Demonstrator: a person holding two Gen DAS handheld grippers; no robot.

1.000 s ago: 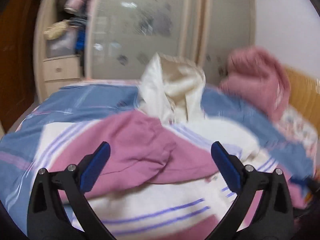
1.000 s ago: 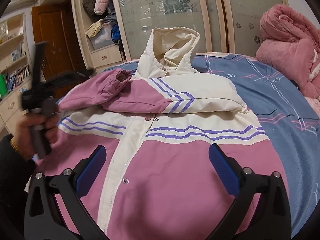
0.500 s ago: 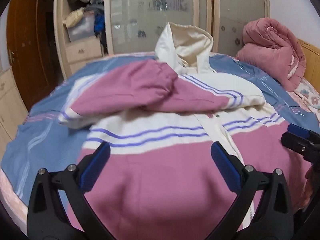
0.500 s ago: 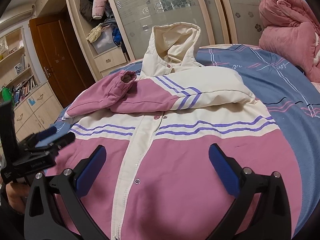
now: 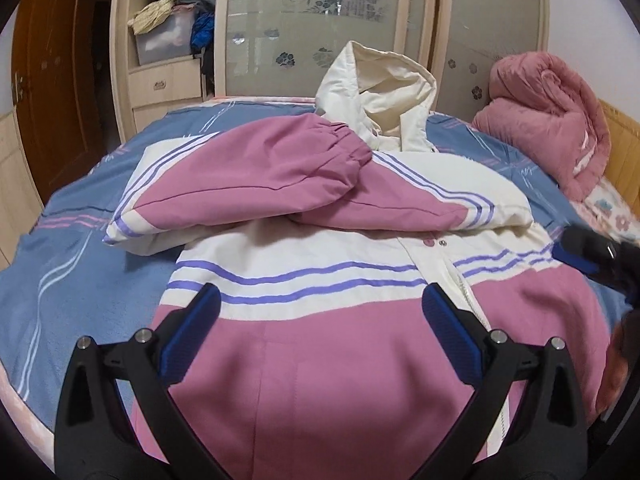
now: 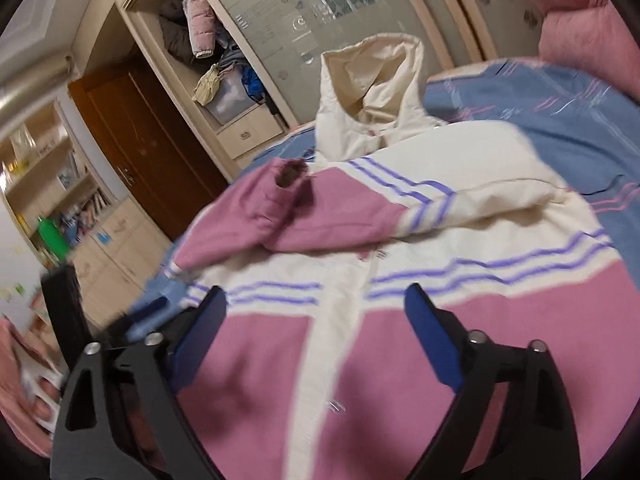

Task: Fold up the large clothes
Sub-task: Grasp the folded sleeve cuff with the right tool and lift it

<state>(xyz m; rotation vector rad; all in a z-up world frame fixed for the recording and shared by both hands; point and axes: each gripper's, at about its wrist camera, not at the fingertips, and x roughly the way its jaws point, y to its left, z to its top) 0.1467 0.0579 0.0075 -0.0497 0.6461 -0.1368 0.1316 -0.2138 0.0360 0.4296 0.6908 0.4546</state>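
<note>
Both hand-held grippers, left (image 5: 320, 320) and right (image 6: 316, 316), now hang lower over the jacket (image 5: 328, 360), jaws spread wide, holding nothing. The right view has tilted and seems blurred.

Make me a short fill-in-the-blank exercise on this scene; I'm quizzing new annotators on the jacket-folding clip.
1. The jacket lies on a ____ bedsheet.
2. Both sleeves are folded across the jacket's ____.
3. The cream hood points toward the ____.
4. The left gripper and the right gripper both hold ____.

Missing words: blue; chest; wardrobe; nothing
</note>
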